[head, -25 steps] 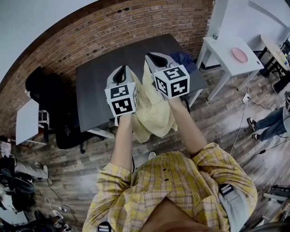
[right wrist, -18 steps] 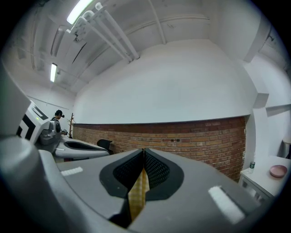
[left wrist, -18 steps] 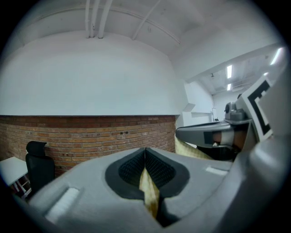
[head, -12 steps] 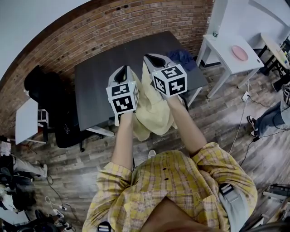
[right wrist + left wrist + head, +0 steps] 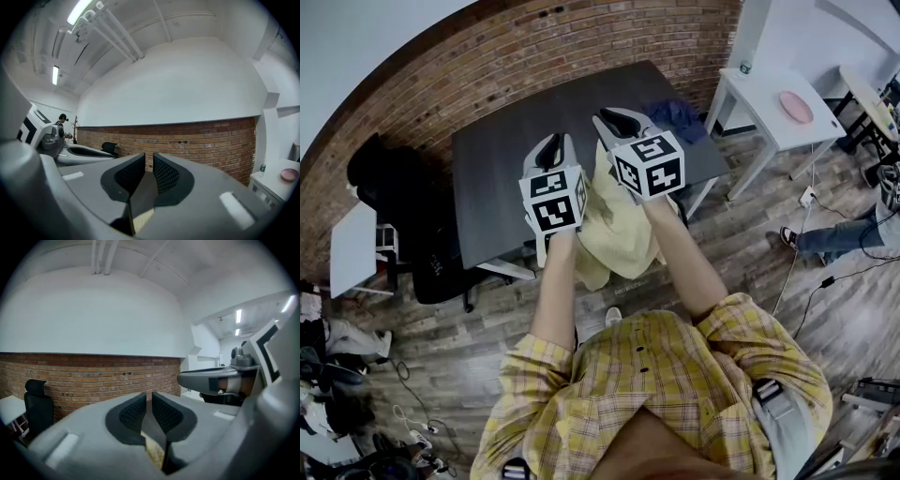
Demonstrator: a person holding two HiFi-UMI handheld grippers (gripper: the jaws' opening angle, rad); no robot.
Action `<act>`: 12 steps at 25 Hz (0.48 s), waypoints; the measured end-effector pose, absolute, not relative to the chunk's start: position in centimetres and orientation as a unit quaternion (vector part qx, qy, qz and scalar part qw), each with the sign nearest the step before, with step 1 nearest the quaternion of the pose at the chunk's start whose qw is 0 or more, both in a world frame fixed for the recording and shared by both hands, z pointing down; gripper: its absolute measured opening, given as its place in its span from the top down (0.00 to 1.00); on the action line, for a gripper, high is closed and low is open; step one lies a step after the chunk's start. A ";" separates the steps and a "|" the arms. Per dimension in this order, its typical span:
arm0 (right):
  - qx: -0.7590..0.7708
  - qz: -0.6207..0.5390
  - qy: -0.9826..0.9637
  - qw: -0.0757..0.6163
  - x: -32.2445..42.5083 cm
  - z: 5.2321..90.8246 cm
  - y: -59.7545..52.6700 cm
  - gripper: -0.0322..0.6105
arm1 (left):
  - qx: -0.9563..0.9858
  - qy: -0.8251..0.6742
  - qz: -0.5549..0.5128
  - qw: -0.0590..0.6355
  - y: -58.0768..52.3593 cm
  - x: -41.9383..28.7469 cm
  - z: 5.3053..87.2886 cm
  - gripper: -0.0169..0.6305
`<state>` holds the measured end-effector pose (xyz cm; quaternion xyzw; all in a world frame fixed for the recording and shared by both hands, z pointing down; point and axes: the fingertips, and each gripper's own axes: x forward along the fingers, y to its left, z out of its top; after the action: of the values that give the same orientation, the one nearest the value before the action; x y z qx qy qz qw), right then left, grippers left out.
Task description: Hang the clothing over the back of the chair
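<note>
Dark table (image 5: 502, 178), blue cloth (image 5: 675, 118) on right corner

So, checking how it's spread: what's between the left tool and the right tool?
The pale yellow garment. It hangs in the gap between the left tool and the right tool and droops below both. The head view shows this.

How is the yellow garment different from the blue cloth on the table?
The yellow garment is pale yellow; the blue cloth is dark blue. The yellow garment hangs in the air, while the blue cloth lies crumpled on a corner of the dark table. The left gripper and right gripper each pinch the yellow garment in their fingers; nothing holds the blue cloth. Both are soft fabric.
</note>
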<state>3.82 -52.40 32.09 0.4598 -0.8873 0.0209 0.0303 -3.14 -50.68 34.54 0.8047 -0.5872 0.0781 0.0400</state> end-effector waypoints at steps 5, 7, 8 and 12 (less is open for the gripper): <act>0.457 0.021 -0.889 0.029 3.4 32.1 -52.3 0.87 | 0.807 -0.584 0.076 0.040 -50.5 -3.2 34.3 0.91; 0.456 0.019 -0.890 0.025 3.4 31.9 -52.0 0.87 | 0.809 -0.582 0.074 0.038 -50.2 -3.2 34.1 0.90; 0.455 0.017 -0.890 0.023 3.4 31.7 -51.8 0.88 | 0.809 -0.582 0.072 0.037 -50.0 -3.1 33.9 0.90; 0.457 0.008 -0.889 0.015 3.7 30.8 -51.3 0.88 | 0.810 -0.583 0.062 0.030 -49.2 -3.1 33.1 0.90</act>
<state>3.73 -51.27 30.77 0.4568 -0.8894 0.0076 0.0150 -3.06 -49.25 33.07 0.8098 -0.5826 0.0624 0.0295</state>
